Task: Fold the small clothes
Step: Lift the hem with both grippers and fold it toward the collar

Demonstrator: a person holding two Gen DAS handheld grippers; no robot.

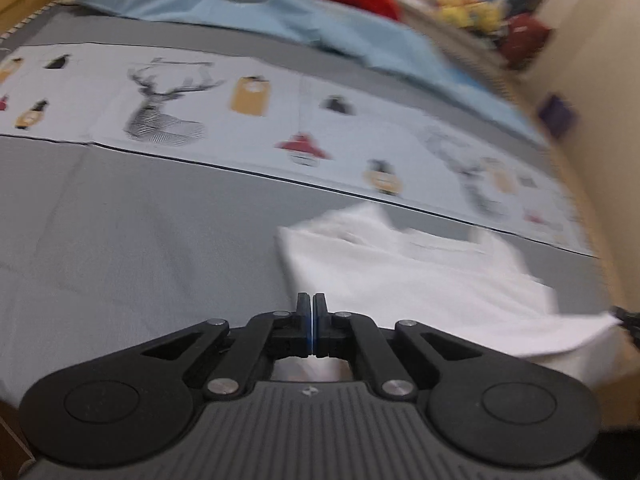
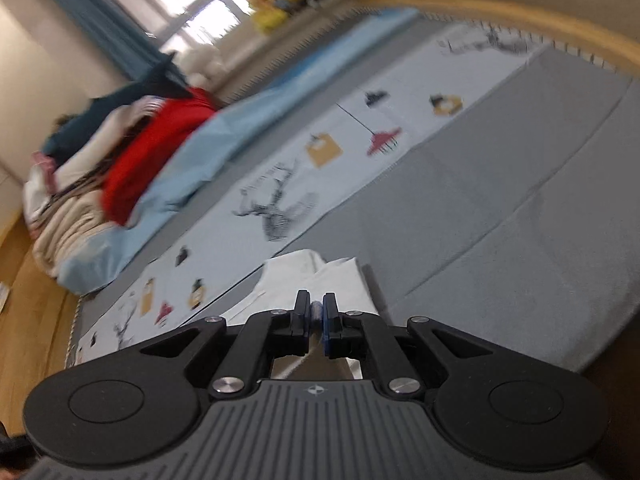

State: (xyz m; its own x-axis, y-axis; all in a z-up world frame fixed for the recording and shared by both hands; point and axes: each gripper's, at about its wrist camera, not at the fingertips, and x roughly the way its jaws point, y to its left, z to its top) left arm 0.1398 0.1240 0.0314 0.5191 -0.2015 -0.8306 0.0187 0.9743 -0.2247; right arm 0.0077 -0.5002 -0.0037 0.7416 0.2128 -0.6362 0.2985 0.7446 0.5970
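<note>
A small white garment [image 1: 420, 272] lies spread on the grey bed cover [image 1: 140, 248], partly lifted at its near edge. My left gripper [image 1: 311, 304] is shut with its jaws together at the garment's near left edge; cloth shows below the fingers. My right gripper [image 2: 316, 308] is shut on the white garment [image 2: 312, 276], with a thin fold of cloth between its pads. The tip of the right gripper [image 1: 628, 320] shows at the garment's right corner in the left wrist view.
A pale blue printed strip with deer and lantern pictures [image 1: 240, 100] runs across the bed. A light blue sheet [image 1: 280, 12] and a pile of clothes with a red piece [image 2: 152, 148] lie at the far side. A wooden bed rim [image 2: 520, 12] edges the bed.
</note>
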